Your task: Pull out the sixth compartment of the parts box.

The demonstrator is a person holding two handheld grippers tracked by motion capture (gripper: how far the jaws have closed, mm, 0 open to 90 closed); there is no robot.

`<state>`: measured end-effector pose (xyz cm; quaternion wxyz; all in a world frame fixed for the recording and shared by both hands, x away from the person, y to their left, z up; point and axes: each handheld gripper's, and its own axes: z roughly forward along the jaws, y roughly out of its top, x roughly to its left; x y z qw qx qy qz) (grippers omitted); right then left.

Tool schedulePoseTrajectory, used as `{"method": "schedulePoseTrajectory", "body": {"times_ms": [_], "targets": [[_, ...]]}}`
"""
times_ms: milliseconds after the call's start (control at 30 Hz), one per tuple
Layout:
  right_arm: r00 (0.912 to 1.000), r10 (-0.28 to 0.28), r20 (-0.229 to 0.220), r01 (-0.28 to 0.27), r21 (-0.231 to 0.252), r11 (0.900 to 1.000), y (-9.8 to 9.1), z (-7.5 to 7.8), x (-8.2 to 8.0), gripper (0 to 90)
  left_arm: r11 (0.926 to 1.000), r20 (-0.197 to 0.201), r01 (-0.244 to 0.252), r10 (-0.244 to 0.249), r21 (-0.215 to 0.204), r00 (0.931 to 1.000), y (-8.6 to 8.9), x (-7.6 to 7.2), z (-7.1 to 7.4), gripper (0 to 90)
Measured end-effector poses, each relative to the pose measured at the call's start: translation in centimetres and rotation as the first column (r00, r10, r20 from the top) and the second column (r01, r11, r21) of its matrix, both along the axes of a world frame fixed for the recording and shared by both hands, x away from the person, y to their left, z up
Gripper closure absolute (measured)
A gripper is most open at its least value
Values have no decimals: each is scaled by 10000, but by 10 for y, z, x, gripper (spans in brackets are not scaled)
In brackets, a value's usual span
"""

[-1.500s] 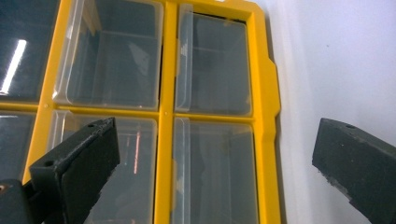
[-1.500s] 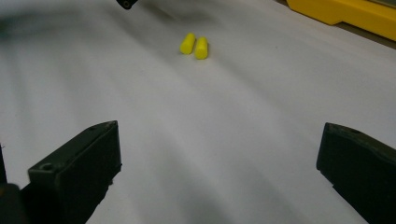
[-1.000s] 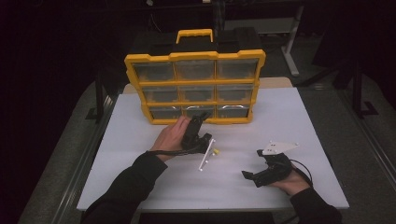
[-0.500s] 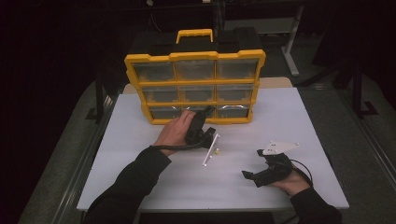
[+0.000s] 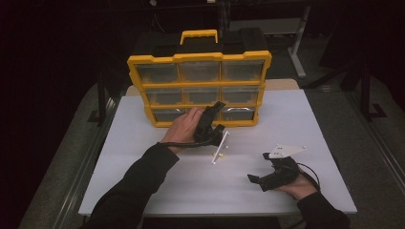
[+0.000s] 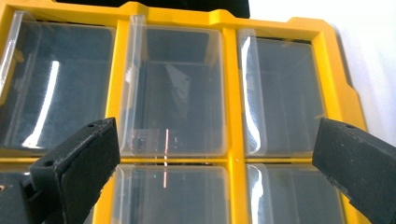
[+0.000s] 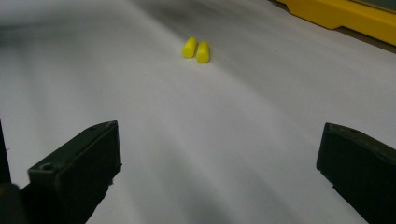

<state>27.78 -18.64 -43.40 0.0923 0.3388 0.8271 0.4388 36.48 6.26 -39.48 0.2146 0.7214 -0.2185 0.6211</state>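
Your left gripper [image 5: 216, 116], jaws spread and empty, faces the yellow plastic organiser's clear drawers [image 6: 170, 93]; next, judge which drawer to grip.

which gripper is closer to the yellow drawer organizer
Left. The left gripper is right at the organizer, open jaws facing its clear drawers. The right gripper sits farther back on the table, well apart from it.
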Motion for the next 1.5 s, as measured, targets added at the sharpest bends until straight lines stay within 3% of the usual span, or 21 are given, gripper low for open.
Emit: {"method": "schedulePoseTrajectory", "body": {"times_ms": [1033, 1500], "targets": [[10000, -6, -9, 6, 67, 10000, 0, 0, -1, 0, 9995, 414, -170, 181, -271, 9990, -19, 25, 29, 2], [10000, -48, 16, 48, 11, 10000, 0, 0, -1, 0, 9986, 445, -337, 355, -404, 9984, -26, 32, 34, 31]]}}
